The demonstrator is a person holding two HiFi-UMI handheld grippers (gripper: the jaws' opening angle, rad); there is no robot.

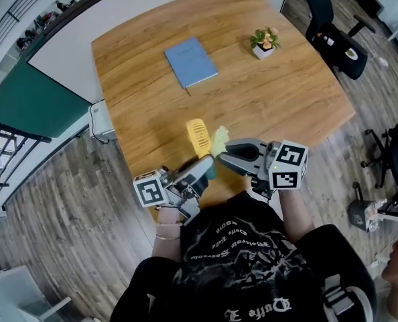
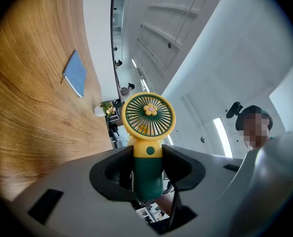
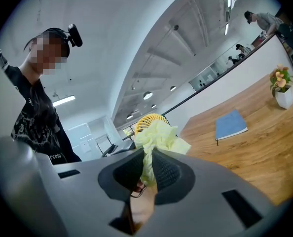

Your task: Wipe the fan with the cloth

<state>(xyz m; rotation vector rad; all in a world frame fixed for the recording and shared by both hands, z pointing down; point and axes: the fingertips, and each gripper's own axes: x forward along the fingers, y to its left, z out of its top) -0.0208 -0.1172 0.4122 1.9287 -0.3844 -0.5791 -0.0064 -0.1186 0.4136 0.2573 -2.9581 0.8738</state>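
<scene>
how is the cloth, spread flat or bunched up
Bunched up: the cloth is a crumpled wad pinched in the right tool.

The cloth (image 1: 220, 139) is right of the fan (image 1: 197, 136).

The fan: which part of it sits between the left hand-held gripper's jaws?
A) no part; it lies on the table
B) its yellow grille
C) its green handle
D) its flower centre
C: the left gripper view shows the left hand-held gripper clamping the fan by its green handle.
</scene>
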